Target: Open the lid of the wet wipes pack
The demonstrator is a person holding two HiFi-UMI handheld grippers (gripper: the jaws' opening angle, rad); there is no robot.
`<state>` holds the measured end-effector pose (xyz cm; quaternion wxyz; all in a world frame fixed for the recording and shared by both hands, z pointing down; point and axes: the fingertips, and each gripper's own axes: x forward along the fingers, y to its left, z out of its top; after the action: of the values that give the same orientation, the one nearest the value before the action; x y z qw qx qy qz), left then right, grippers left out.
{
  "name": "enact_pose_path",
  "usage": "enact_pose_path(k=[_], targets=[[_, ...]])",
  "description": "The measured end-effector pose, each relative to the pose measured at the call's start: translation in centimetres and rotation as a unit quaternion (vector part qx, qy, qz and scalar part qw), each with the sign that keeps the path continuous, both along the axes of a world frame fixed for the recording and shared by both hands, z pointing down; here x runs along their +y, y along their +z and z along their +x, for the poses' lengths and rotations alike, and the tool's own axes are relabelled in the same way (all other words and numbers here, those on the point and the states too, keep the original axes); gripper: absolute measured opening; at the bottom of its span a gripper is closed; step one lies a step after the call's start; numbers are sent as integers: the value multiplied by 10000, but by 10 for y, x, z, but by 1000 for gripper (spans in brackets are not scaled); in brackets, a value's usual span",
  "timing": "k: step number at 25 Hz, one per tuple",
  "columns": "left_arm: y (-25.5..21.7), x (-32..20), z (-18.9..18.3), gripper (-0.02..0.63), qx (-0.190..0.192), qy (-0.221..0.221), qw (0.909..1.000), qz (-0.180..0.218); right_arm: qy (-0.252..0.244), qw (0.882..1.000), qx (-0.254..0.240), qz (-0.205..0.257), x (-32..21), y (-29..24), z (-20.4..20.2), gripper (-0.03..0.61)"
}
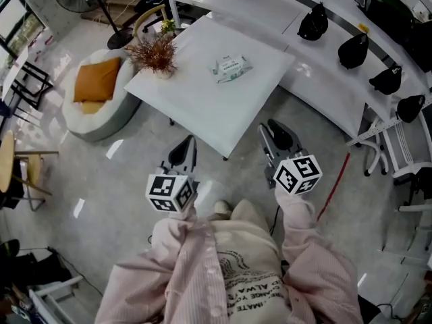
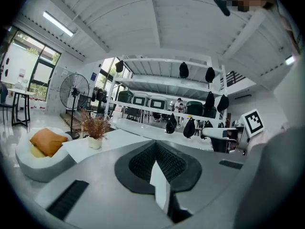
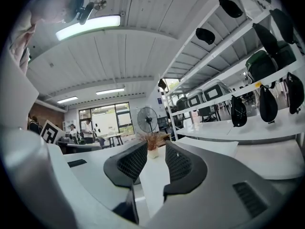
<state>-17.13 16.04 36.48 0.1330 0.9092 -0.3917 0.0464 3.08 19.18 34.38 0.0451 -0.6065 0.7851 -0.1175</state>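
The wet wipes pack (image 1: 233, 67) is white with green print and lies flat on the far part of the white square table (image 1: 202, 106), its lid down. Both grippers are held over the floor, short of the table's near corner and well away from the pack. My left gripper (image 1: 184, 151) points at the table with its jaws together and nothing in them; its own view shows the pads meeting at the tips (image 2: 156, 147). My right gripper (image 1: 275, 138) is open and empty, and the table top shows through the gap (image 3: 155, 157). The pack does not show in either gripper view.
A dried plant in a white pot (image 1: 155, 54) stands at the table's left corner. A white beanbag with an orange cushion (image 1: 98, 90) sits to the left. Behind the table runs a long white counter (image 1: 324, 79) with black helmets (image 1: 353, 50). A red cable (image 1: 335, 179) crosses the floor.
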Motion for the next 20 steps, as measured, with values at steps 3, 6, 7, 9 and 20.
enact_pose_path(k=[3,6,7,9,20], targets=[[3,-3,0,0,23,0,10000,-34,-29,10000,-11,-37,-5,4,-1,104],[7,-9,0,0,46,-47,9999,-94,-91,9999,28,-79,-13,8,-2,106],[9,-12,0,0,57,-80,9999,-125,-126,9999,46,-93,-16,9,-2,106],[15,-19,2,0,85,-145,9997,-188,-195,9997,67,-131,-23,14,0,106],[43,-89,37,0,54,-363,9976,-587,-292,9985,165,-426,-110,44,39,106]])
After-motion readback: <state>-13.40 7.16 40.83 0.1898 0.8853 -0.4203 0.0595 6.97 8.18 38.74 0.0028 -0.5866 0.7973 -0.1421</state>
